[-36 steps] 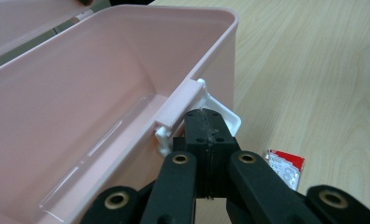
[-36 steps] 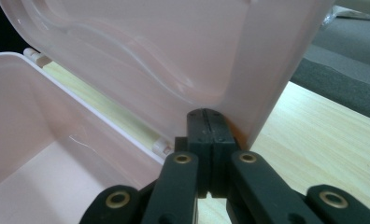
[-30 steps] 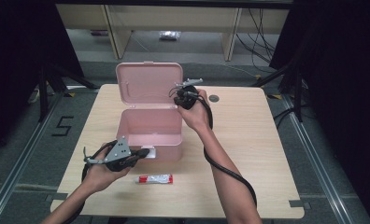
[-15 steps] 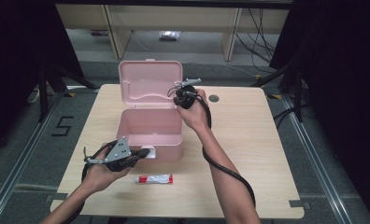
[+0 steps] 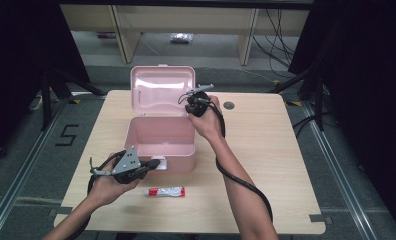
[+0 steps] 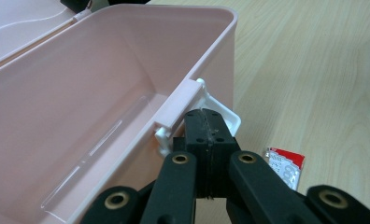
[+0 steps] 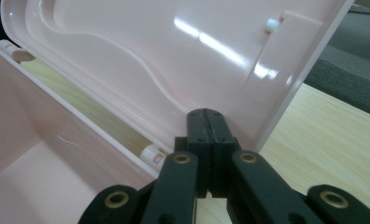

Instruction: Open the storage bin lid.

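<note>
Pink box (image 5: 159, 142) open on surface (image 5: 266, 165), between both grippers. Left gripper (image 6: 206, 122) jaws closed, empty, tips at white latch (image 6: 220, 109). Right gripper (image 7: 206, 122) closed, empty, tips against raised lid (image 7: 141, 56). Box likely light, stiff, slick plastic; hold rim or latch.

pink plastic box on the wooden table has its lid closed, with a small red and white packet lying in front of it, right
Not quite: the pink plastic box stands with its lid open and upright, as the high view shows. The small red and white packet does lie in front of it on the wooden table.
</note>
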